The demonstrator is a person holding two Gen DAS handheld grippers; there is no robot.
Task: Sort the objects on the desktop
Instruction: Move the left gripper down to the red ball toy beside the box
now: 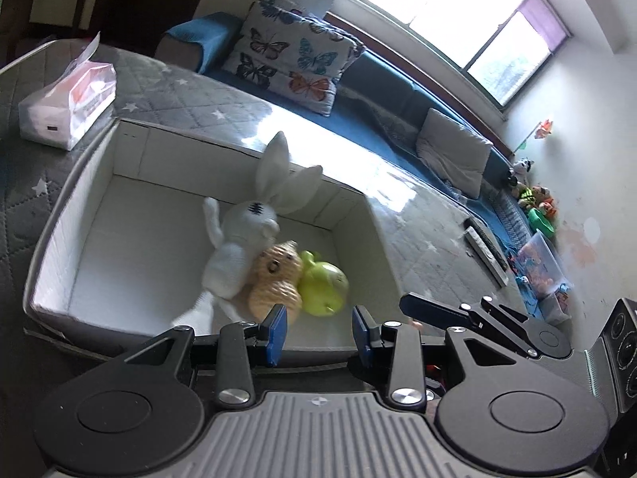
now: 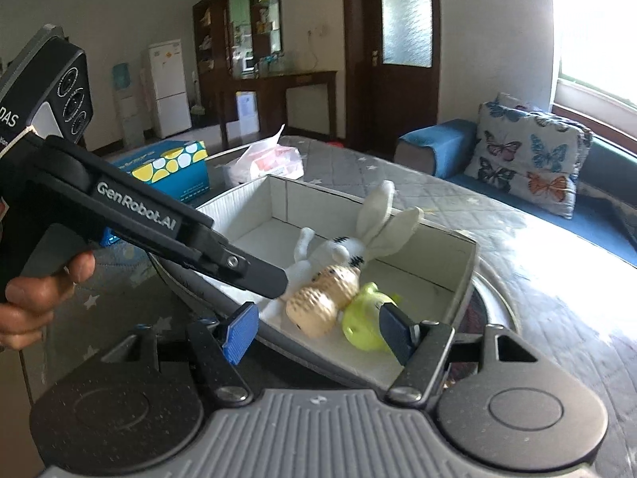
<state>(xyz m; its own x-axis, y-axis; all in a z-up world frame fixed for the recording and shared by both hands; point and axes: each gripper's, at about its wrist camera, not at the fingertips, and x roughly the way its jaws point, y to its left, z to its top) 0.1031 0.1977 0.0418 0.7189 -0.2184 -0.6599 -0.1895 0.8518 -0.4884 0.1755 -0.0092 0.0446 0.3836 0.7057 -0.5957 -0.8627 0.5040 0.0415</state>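
Since both grippers, left gripper (image 1: 318, 328) & right gripper (image 2: 318, 328), hang released w/ nothing between pads, white rabbit (image 1: 239, 239), tan knit doll (image 2: 322, 298) & green toy (image 1: 322, 286) lie mid-frame inside bin (image 1: 131, 147); soft, light — pinch rabbit's torso probably.

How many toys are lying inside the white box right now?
3, all clustered toward one end of the white box: a white rabbit, a tan knitted doll against it, and a yellow-green toy beside that. Smaller ones could be hidden underneath.
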